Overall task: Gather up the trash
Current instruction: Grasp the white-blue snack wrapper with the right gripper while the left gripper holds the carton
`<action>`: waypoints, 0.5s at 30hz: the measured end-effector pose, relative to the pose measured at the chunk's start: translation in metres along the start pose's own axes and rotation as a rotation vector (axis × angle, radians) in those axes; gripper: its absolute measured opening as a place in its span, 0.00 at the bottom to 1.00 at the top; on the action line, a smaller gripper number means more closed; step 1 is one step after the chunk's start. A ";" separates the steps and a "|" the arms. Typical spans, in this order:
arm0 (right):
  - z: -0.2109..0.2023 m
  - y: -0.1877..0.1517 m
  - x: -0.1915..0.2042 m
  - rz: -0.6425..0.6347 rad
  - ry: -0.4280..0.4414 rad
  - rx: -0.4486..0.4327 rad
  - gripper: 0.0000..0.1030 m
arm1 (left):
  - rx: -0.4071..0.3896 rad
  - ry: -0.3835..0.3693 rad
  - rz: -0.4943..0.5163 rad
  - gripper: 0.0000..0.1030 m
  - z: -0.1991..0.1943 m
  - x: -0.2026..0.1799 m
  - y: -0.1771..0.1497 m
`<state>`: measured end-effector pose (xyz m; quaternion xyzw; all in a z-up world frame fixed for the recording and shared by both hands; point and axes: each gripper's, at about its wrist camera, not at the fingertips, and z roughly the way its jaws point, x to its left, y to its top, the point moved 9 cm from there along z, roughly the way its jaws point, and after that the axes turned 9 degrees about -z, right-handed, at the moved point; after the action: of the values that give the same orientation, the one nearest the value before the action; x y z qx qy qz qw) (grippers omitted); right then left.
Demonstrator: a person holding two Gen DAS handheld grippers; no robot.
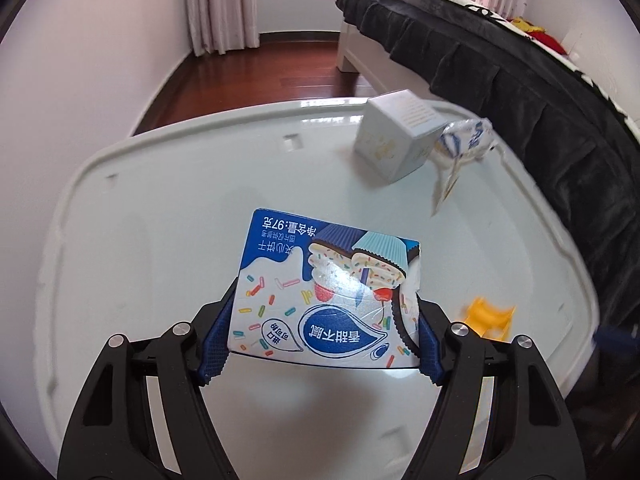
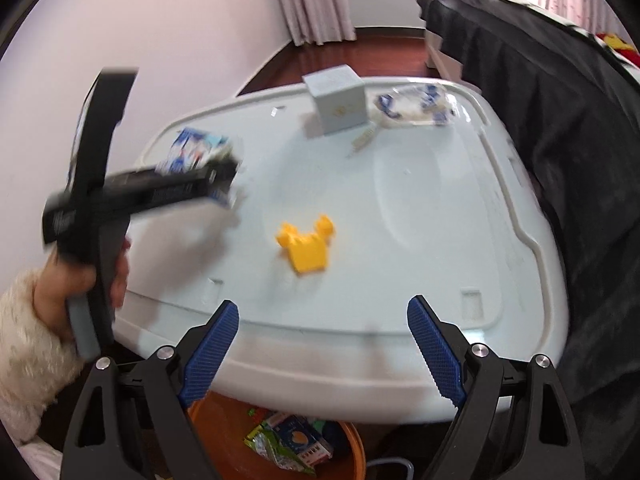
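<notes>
1. Left wrist view: we see our left gripper (image 1: 324,320) clamped on the biscuit box (image 1: 326,286), apparently lifted above the table (image 1: 140,208).
2. Our right gripper (image 2: 323,340) gapes empty over the orange bin (image 2: 354,446).

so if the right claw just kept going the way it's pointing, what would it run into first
Probably the yellow toy: it lies almost dead ahead of the open, empty right claw on the pale table, nothing between them. Depth is hard to judge, so the near table edge could come first.

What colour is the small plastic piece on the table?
Yellow; clearest in the right wrist view.
</notes>
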<state>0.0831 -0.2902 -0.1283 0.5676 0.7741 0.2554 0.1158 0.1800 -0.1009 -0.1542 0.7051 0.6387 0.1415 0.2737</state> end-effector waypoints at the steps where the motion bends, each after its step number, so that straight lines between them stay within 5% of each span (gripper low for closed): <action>1: 0.002 0.005 0.000 0.007 0.009 0.003 0.83 | 0.002 0.004 0.000 0.69 -0.003 0.004 -0.004; 10: 0.029 0.102 -0.021 0.142 -0.048 -0.031 0.83 | -0.007 -0.011 -0.051 0.69 -0.021 0.033 -0.017; 12: 0.039 0.118 -0.032 0.111 -0.124 -0.023 0.82 | -0.012 -0.027 -0.056 0.69 -0.025 0.034 -0.016; 15: 0.052 0.130 -0.055 0.106 -0.129 0.002 0.81 | -0.014 -0.043 -0.052 0.69 -0.026 0.034 -0.017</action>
<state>0.2325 -0.2988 -0.1096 0.6230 0.7342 0.2234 0.1512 0.1563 -0.0614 -0.1479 0.6891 0.6498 0.1235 0.2960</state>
